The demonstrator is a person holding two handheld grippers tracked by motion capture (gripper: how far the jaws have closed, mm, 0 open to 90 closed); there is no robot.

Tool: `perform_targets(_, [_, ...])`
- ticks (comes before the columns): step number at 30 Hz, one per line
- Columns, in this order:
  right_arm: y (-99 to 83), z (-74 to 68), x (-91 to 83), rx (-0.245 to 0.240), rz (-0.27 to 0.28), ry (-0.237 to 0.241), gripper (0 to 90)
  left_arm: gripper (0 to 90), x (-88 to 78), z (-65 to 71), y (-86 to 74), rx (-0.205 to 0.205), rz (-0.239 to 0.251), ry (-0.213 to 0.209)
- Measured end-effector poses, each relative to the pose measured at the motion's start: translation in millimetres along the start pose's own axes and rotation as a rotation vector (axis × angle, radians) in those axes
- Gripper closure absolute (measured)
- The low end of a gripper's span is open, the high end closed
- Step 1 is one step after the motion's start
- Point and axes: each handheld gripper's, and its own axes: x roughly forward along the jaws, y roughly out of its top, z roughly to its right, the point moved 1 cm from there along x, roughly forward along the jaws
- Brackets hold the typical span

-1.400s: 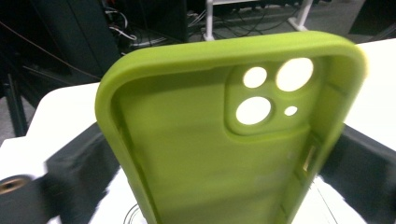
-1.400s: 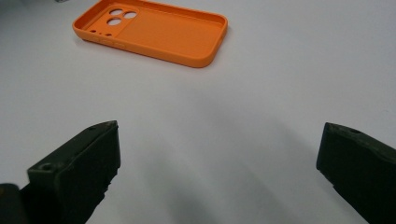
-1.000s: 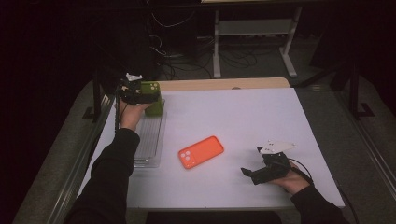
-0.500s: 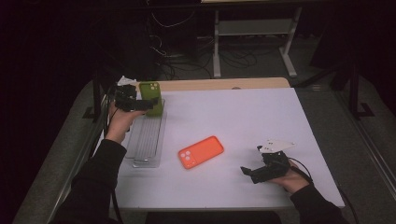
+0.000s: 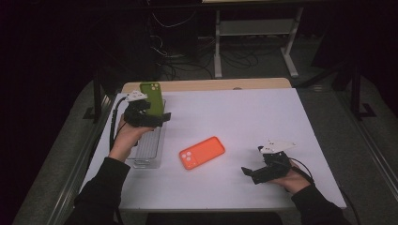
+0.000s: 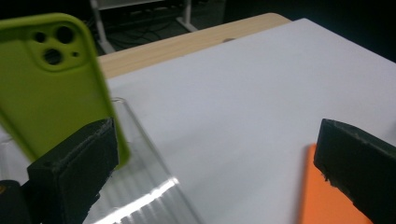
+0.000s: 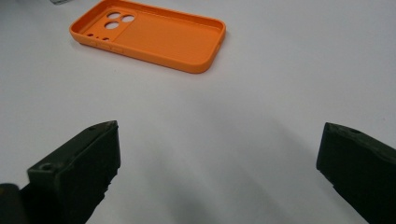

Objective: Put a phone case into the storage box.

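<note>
White surface [image 5: 263,122], dark room behind. Left claw [image 6: 210,154] spread wide, green phone case [image 6: 51,79] standing in clear rack [image 5: 148,150] just beyond its left jaw. Looks light, flexible, slippery; pinch the long edges. Right claw [image 7: 217,154] spread, orange phone case [image 7: 149,35] ahead.

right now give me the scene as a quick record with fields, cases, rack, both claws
green case: standing upright in the clear slotted rack at the table's left edge
orange case: lying flat mid-table, hollow side up
left claw: open, raised beside the green case, not gripping it
right claw: open, low by the white table, pointed toward the orange case, apart from it
</note>
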Motion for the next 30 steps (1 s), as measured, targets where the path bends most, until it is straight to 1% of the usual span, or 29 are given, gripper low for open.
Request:
perform_targets(4, [-0.1,0.0,0.1,0.0,-0.002,0.001,0.0,0.0,2.8,11.0,-4.7,0.01,-0.006,-0.038])
perform_targets(5, [-0.1,0.2,0.1,-0.003,-0.001,0.0,0.0,0.0,3.2,12.7,-5.2,0.016,-0.014,-0.041])
perform_targets(7, [-0.1,0.5,0.0,-0.002,0.0,0.0,0.0,0.0,4.7,18.4,-5.5,0.016,-0.016,-0.057])
perform_targets(10, [-0.1,0.4,0.1,-0.003,0.0,0.0,0.0,0.0,6.4,26.5,-5.2,0.033,-0.02,-0.077])
perform_targets(13, [0.0,-0.1,0.3,-0.002,0.0,0.001,0.0,2.8,9.2,36.4,-5.9,0.049,-0.023,-0.097])
perform_targets(16, [0.3,0.1,0.7,-0.008,0.003,0.003,0.0,6.9,13.2,44.4,-5.8,0.046,-0.033,-0.124])
perform_targets(18, [0.4,0.4,1.0,-0.012,0.003,0.003,0.0,12.3,15.6,49.3,-5.7,0.053,-0.045,-0.143])
perform_targets(20, [0.8,0.6,0.9,-0.011,0.004,0.003,0.0,14.6,19.1,55.0,-6.1,0.055,-0.062,-0.166])
perform_targets(23, [0.6,0.4,0.9,-0.012,0.003,0.002,0.0,23.9,25.8,64.2,-6.8,0.058,-0.084,-0.206])
perform_targets(24, [0.2,0.1,0.6,-0.011,-0.001,0.004,0.0,27.2,28.4,67.0,-6.7,0.07,-0.093,-0.222])
perform_targets(25, [0.2,0.0,0.4,-0.009,-0.002,0.002,0.0,32.2,31.1,70.8,-7.0,0.068,-0.096,-0.235])
perform_targets(28, [0.6,0.7,0.4,-0.014,0.004,0.0,0.0,43.0,40.5,81.3,-8.0,0.081,-0.122,-0.251])
perform_targets(29, [0.5,0.4,0.5,-0.011,0.001,-0.002,0.0,48.2,43.9,84.9,-8.5,0.094,-0.128,-0.251])
perform_targets(30, [0.4,0.1,0.2,-0.01,0.0,-0.004,0.0,52.0,46.7,88.9,-9.0,0.098,-0.139,-0.258])
